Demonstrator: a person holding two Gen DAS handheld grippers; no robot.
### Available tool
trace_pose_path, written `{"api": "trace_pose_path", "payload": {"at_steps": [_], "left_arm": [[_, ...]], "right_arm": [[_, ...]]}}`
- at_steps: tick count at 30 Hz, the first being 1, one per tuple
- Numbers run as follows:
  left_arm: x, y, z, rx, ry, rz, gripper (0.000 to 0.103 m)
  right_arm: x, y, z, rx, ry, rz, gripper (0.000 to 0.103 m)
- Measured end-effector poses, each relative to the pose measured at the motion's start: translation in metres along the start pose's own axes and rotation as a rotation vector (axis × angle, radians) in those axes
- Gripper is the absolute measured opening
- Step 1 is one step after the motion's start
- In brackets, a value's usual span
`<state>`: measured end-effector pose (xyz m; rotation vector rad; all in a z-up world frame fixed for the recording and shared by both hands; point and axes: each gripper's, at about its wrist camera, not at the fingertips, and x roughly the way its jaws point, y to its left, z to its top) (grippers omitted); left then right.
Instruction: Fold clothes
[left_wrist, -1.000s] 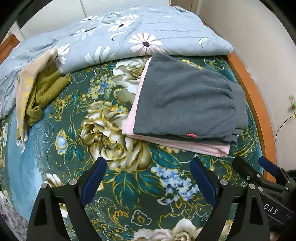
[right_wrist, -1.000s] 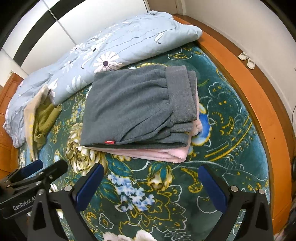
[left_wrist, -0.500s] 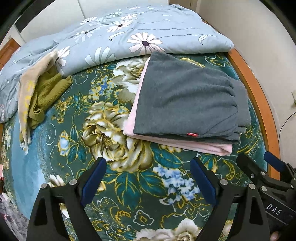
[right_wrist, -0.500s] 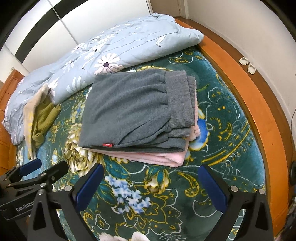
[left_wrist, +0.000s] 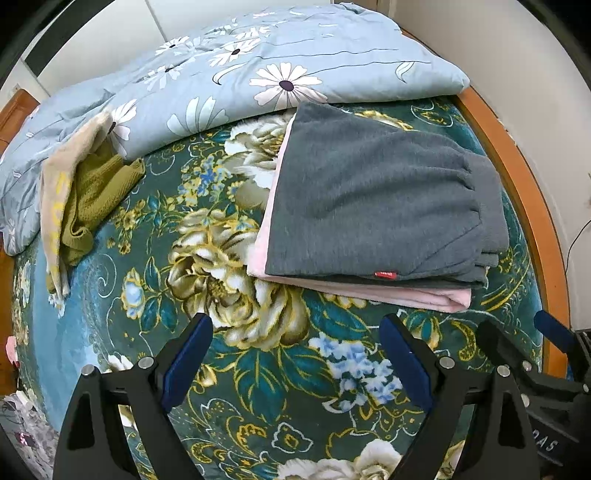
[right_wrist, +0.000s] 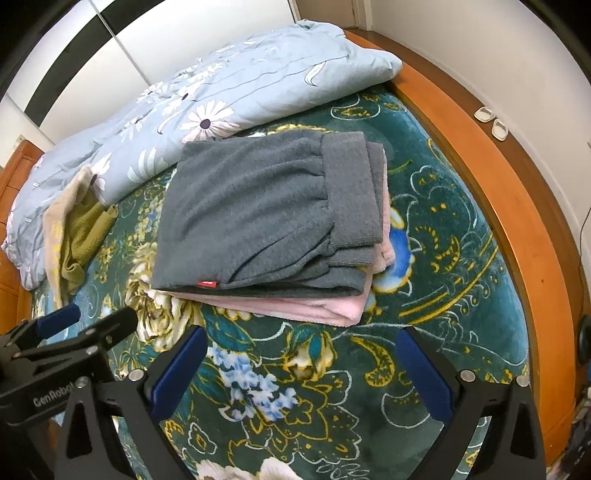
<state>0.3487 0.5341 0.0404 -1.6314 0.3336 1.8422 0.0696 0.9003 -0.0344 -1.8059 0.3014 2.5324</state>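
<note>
Both claws hang spread and empty above the bed (left_wrist: 258, 398). The left claw (left_wrist: 295, 360) sits close beside the right claw (right_wrist: 301, 369), each showing at the edge of the other's view.

Just ahead of the claws lies bare floral blanket. Beyond it, ahead of both and nearer the right claw, the grey trousers (right_wrist: 255, 210) lie folded on top of a folded pink garment (right_wrist: 317, 306), a red tag (left_wrist: 385, 274) on the near edge. Further off, ahead and to the left of the left claw, an olive garment (left_wrist: 92, 199) lies crumpled under a beige cloth (left_wrist: 62, 184); these look like the pieces not yet folded. Farthest, a blue quilt (left_wrist: 280, 66) runs along the back, touching the stack's far edge.

Risks, as I judge them: reaching left for the olive garment could drag the beige cloth along, since the two overlap. A claw passing low could catch the stack's near edge and undo the fold. Adding a piece carelessly could slide the trousers off the pink layer.

Hard to tell: how much of the olive piece lies beneath the beige cloth or the quilt, how many layers the pink garment has, and what lies at the bed's left edge, where the view cuts off.
</note>
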Motion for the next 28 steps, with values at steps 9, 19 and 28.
{"api": "trace_pose_path", "payload": {"at_steps": [9,19,28], "left_arm": [[0.009,-0.008,0.006,0.01,0.031,0.013,0.092],[0.022,-0.012,0.009,-0.004,0.063,0.005,0.092],[0.037,-0.013,0.016,-0.007,0.095,-0.004,0.092]], "right_arm": [[0.006,-0.005,0.001,-0.006,0.031,-0.02,0.103],[0.017,-0.011,0.009,-0.014,0.057,-0.043,0.103],[0.03,-0.012,0.017,-0.029,0.086,-0.054,0.103]]}}
